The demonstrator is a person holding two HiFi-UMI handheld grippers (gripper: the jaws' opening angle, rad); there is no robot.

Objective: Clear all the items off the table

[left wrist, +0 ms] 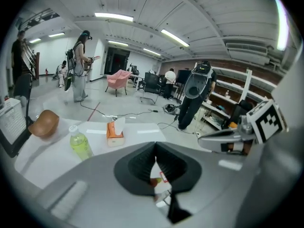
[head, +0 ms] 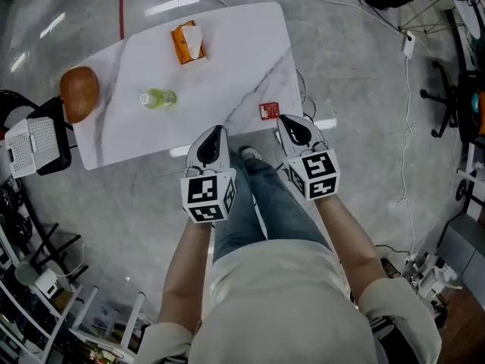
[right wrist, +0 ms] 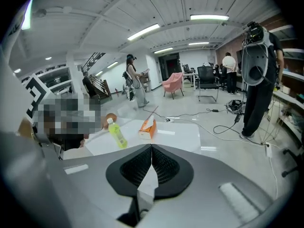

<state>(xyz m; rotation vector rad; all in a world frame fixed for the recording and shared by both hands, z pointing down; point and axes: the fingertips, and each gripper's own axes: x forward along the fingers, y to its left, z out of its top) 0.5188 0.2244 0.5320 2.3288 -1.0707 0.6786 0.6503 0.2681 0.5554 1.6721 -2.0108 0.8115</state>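
A white marble table (head: 227, 67) carries an orange tissue box (head: 187, 42), a green bottle (head: 158, 98), a brown rounded object (head: 79, 93) at its left end and a small red packet (head: 269, 111) at the near right edge. My left gripper (head: 211, 144) hovers just off the near edge, shut and empty. My right gripper (head: 295, 130) is beside the red packet, also shut and empty. The left gripper view shows the bottle (left wrist: 80, 144) upright, the tissue box (left wrist: 114, 134) and the red packet (left wrist: 160, 177) below the jaws. The right gripper view shows the bottle (right wrist: 116, 133) and the tissue box (right wrist: 148, 127).
A black chair with a white basket (head: 34, 142) stands at the table's left end. Cables (head: 356, 6) run over the floor beyond and to the right. A rack (head: 45, 294) is at the lower left. People stand far off (left wrist: 80, 65), and one is close at the right (right wrist: 259, 70).
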